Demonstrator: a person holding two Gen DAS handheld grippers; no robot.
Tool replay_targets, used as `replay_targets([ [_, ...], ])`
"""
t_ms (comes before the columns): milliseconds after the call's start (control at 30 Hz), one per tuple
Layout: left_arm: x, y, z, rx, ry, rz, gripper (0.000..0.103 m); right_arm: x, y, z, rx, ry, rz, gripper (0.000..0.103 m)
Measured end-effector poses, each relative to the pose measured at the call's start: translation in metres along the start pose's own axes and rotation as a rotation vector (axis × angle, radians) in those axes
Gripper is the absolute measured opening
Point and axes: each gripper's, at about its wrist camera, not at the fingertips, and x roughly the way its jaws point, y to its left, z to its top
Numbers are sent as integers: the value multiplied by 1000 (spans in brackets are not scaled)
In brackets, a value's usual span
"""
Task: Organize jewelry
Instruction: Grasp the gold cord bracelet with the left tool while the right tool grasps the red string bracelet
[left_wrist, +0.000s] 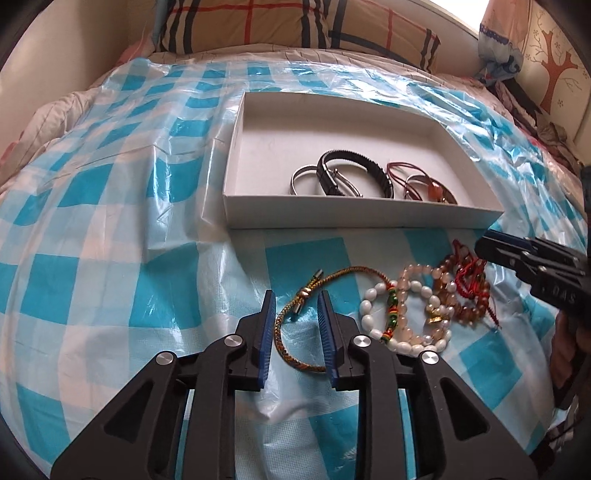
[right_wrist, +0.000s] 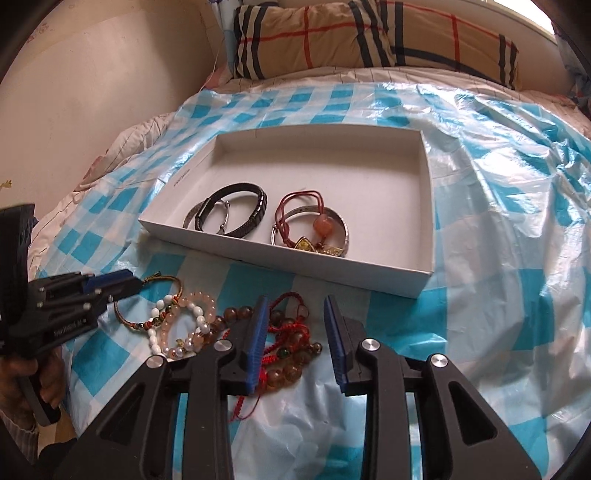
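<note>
On the bed, over a blue-and-white checked plastic sheet (left_wrist: 110, 206), we see a shallow white box (left_wrist: 362, 216) lying far of the loose jewelry. Inside it, toward its near wall, rest a black band bracelet (right_wrist: 236, 214) with a thin metal bangle (left_wrist: 301, 177) on the left, and a red cord bracelet (right_wrist: 303, 206) over a wider metal bangle (right_wrist: 341, 225) on the right.

Our left gripper (left_wrist: 297, 328) has its fingers (left_wrist: 266, 325) partly open, standing either side of the near arc of a woven gold-and-red cord bracelet (left_wrist: 332, 275) without pressing on it. Right of that lie a white bead bracelet (left_wrist: 373, 314), a pale pink bead bracelet (left_wrist: 410, 280) and a heap of amber beads with red cord (right_wrist: 291, 354).

Our right gripper (right_wrist: 295, 332) is also partly open, its fingers (right_wrist: 256, 332) straddling that amber heap, gripping nothing. A plaid pillow (right_wrist: 369, 33) lies at the far end.
</note>
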Motion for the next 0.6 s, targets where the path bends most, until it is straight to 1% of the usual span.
replay_targets([
  [33,1,-1,0,6,0,-1,24,5,-1,2,8,15,8,31],
  [100,2,-5,2,19,-1,-1,32,16,-2,3,18,44,19,31],
  [133,2,-7,3,29,-5,8,34,18,-2,2,18,46,25,31],
  [167,4,-10,4,45,-6,19,35,19,-2,3,15,47,30,26],
  [200,6,-12,4,56,-3,25,35,19,-1,4,10,47,33,16],
  [233,9,-15,2,69,0,32,35,18,1,4,2,46,36,13],
  [267,10,-17,1,81,0,40,32,17,2,3,-6,46,37,11],
  [300,10,-19,-1,93,0,45,21,15,4,2,-15,42,34,11],
  [400,6,-22,-6,105,-1,38,9,3,5,-4,-3,23,40,11],
  [600,-14,-10,-17,41,-10,-20,7,-41,-8,-17,82,-52,81,11],
])
